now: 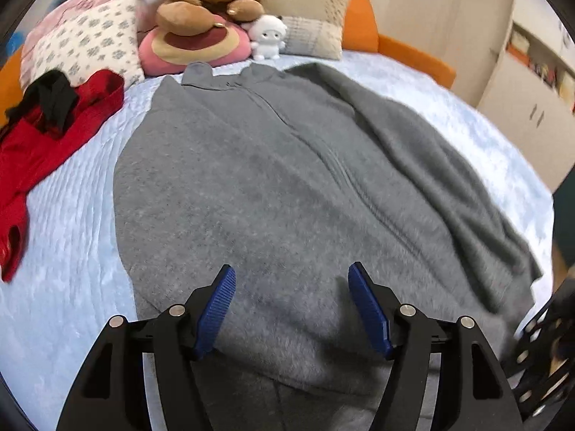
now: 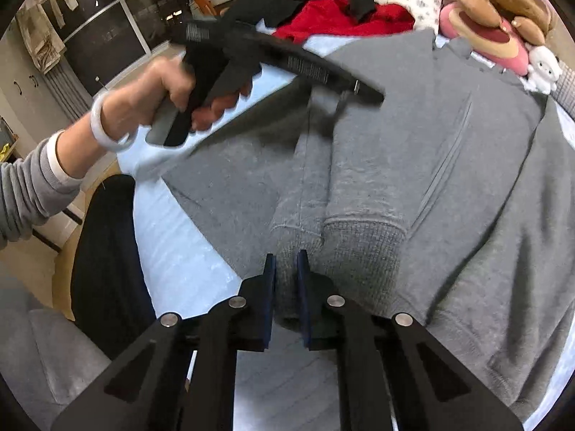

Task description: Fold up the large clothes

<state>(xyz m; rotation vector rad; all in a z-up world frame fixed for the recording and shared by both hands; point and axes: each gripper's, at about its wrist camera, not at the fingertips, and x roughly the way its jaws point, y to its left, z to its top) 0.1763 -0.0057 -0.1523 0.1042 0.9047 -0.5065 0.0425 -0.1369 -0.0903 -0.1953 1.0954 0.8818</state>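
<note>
A large grey zip-front sweater (image 1: 251, 179) lies spread flat on the light-blue bed (image 1: 72, 251), collar toward the pillows. One sleeve is folded over its front, its ribbed cuff (image 2: 287, 251) beside the ribbed hem (image 2: 363, 248) at the near edge. My right gripper (image 2: 286, 265) is shut on that cuff, with grey knit pinched between the blue pads. My left gripper (image 1: 291, 280) hovers open above the sweater's lower body, nothing between its fingers. In the right wrist view a person's hand (image 2: 161, 86) holds the left tool over the sweater's left side.
A red garment (image 1: 54, 136) with a black piece on it lies at the bed's left. Patterned pillows (image 1: 86, 39), a brown and pink plush (image 1: 201, 18) and a small white doll (image 1: 267, 37) line the orange headboard (image 1: 363, 25). Cabinets (image 1: 532, 100) stand to the right.
</note>
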